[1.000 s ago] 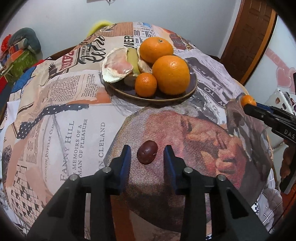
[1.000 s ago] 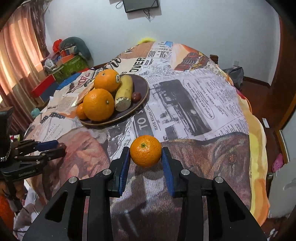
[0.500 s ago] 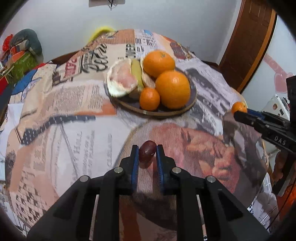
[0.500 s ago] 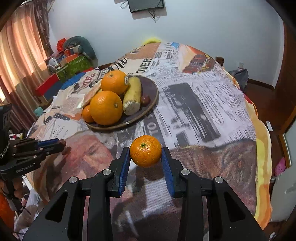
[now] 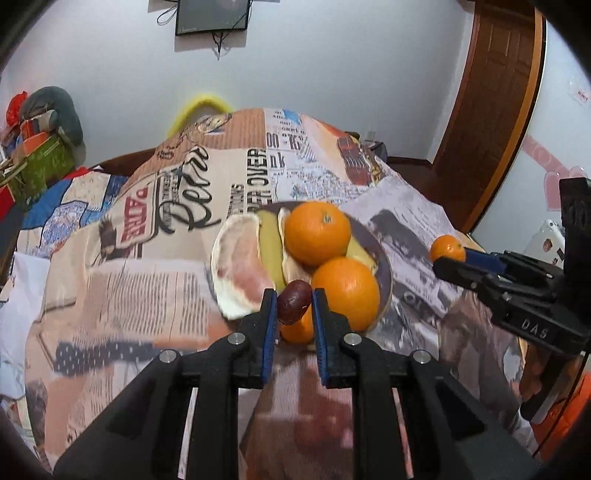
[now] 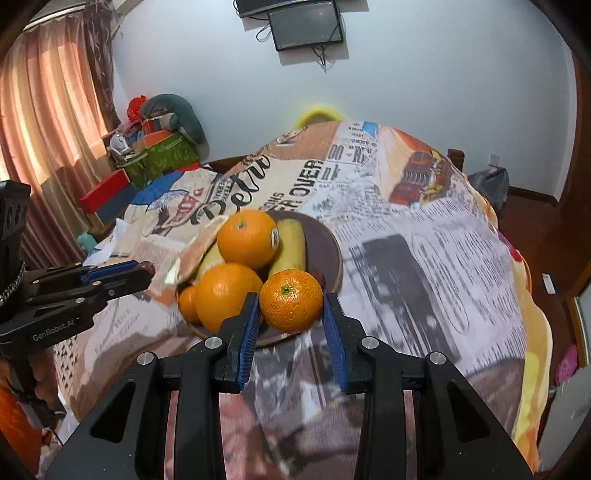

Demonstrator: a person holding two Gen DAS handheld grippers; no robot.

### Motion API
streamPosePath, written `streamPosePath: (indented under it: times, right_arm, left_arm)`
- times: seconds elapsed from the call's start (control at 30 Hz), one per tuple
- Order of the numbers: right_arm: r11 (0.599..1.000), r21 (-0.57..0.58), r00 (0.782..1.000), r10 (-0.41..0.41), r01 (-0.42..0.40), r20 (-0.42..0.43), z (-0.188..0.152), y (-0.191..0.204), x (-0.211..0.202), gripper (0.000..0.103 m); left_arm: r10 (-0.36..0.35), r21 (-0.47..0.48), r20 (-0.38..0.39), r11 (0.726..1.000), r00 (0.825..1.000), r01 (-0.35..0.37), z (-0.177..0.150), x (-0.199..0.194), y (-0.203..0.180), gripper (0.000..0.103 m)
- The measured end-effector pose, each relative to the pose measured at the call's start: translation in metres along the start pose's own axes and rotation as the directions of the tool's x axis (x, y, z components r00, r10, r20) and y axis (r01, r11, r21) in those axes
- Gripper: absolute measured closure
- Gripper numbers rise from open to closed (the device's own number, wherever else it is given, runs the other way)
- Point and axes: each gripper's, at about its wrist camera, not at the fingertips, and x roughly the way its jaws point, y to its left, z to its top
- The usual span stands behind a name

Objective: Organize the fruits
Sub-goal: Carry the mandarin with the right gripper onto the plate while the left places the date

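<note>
My left gripper (image 5: 294, 306) is shut on a small dark red date (image 5: 293, 301) and holds it in the air at the near rim of the brown fruit plate (image 5: 386, 266). My right gripper (image 6: 290, 312) is shut on a small mandarin (image 6: 290, 300) and holds it above the plate's near edge (image 6: 334, 254). The plate holds two big oranges (image 5: 317, 232) (image 5: 345, 288), a small mandarin (image 5: 295, 330), a banana (image 6: 290, 247) and a pomelo piece (image 5: 242, 266). Each gripper shows in the other's view, the right one (image 5: 448, 254) and the left one (image 6: 147, 269).
The table is covered with a newspaper-print cloth (image 6: 424, 258). Boxes and clutter (image 6: 155, 147) stand at the far left by a curtain. A wooden door (image 5: 491, 110) is at the right. A monitor (image 6: 304, 24) hangs on the back wall.
My left gripper closed on the date, lifted it off the cloth and carried it to the plate. My right gripper carried the mandarin up and forward to the plate.
</note>
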Motion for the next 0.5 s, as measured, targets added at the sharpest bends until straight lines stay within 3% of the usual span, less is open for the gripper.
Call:
streamPosePath:
  times: [0.17, 0.5]
  right_arm:
    - [1.0, -0.011, 1.0, 0.001, -0.001, -0.014, 0.004, 0.0, 0.017, 0.071]
    - [0.999, -0.009, 0.992, 0.031, -0.033, -0.122, -0.01, -0.002, 0.051, 0.071]
  left_arm:
    - [0.002, 0.006, 0.002, 1.0, 1.0, -0.002, 0.011, 0.016, 0.0, 0.085]
    - [-0.004, -0.009, -0.048, 1.0, 0.999, 0.003, 0.012, 0.049, 0.006, 0.085]
